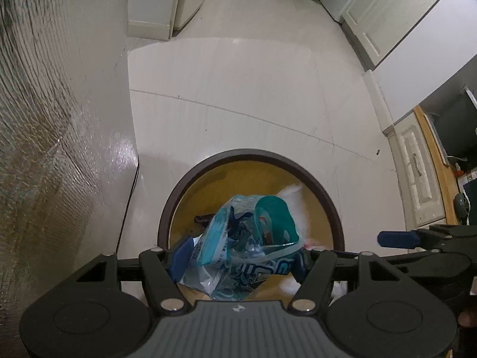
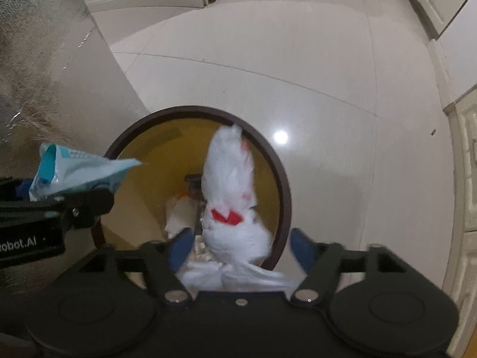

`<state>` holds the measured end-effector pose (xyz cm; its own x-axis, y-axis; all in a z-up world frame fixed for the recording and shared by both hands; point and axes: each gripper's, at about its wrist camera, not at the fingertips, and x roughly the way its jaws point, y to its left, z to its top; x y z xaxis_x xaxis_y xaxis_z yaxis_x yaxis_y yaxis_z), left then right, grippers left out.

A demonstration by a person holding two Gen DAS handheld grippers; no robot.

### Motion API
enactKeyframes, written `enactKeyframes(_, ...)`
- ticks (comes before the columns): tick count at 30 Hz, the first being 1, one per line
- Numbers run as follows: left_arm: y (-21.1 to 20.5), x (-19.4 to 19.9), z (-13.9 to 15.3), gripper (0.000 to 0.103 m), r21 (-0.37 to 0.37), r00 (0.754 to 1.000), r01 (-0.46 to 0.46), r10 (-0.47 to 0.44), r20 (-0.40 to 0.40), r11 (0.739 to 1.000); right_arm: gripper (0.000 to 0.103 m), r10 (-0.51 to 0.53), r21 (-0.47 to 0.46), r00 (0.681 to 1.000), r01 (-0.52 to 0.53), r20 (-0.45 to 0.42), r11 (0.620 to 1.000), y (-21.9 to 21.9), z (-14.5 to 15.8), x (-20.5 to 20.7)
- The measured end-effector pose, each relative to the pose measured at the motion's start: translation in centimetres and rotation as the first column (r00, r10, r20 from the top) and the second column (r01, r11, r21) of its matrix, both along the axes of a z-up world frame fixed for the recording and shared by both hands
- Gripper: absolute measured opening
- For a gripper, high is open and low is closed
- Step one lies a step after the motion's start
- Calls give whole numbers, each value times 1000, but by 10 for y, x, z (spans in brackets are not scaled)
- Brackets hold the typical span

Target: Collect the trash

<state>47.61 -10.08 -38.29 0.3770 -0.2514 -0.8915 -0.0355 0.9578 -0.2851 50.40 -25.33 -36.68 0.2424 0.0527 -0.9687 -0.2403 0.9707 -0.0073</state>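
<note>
Two grippers hang over the bin [image 1: 328, 200]. The left gripper's [image 1: 238, 261] fingers [image 1: 182, 256] clamp a teal wrapper [image 1: 238, 247] above its mouth. The right gripper's [image 2: 238, 247] fingers [image 2: 180, 249] stand wide, a white bag [image 2: 229, 185] loose between them, over the bin.

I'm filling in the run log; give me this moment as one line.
left hand-held gripper: shut on blue wrapper | right hand-held gripper: open, white bag between fingers | both over bin
</note>
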Motion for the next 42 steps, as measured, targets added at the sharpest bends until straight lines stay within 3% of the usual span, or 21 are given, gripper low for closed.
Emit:
enactKeyframes(14, -13, 4, -15, 70, -27, 997, 70, -71, -30, 997, 81, -17, 1, 999, 17, -41, 1000, -20, -4, 23)
enactKeyframes(16, -12, 5, -18, 82, -18, 997, 66, -66, -35, 998, 82, -22, 14, 999, 22, -46, 1000, -24, -4, 23)
enactKeyframes(26, -7, 8, -22, 99, 82, 995, 67, -61, -75, 994, 97, 68, 41, 994, -65, -81, 997, -16, -13, 10)
enactKeyframes(31, -6, 7, -21, 103, 143, 991, 87, -71, -111, 986, 103, 61, 74, 996, -56, -61, 996, -17, -3, 5)
enactKeyframes(42, -4, -1, -13, 103, 157, 985, 120, -98, -141, 980, 103, -10, 93, 1000, 12, -24, 996, -35, 5, -8)
